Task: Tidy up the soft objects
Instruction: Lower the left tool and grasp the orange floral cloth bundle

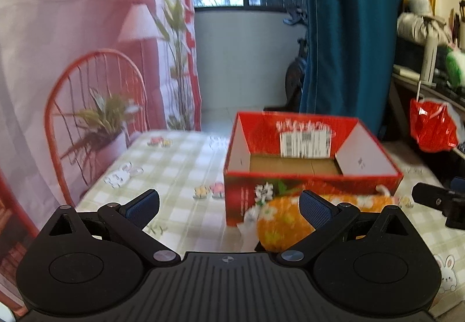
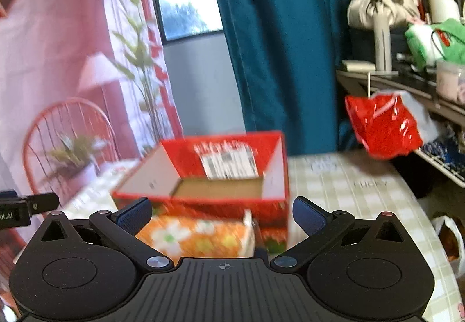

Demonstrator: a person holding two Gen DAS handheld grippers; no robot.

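Note:
An orange soft roll with white and yellow flowers [image 1: 279, 223] lies on the checked tablecloth, right in front of an open red cardboard box [image 1: 314, 175]. The box looks empty, its brown bottom bare. My left gripper [image 1: 229, 207] is open above the table; its right finger stands in front of the roll. My right gripper [image 2: 222, 215] is open, with the roll [image 2: 197, 237] lying low between its fingers and the box [image 2: 215, 199] just behind it. The other gripper shows at the right edge of the left wrist view [image 1: 441, 202].
The table [image 1: 174, 170] has a green and white checked cloth with bunny prints. A red plastic bag [image 2: 383, 127] hangs at the right, beside a cluttered shelf [image 2: 407, 83]. A printed backdrop with a red chair [image 1: 87, 118] stands left. A teal curtain [image 1: 348, 31] hangs behind the box.

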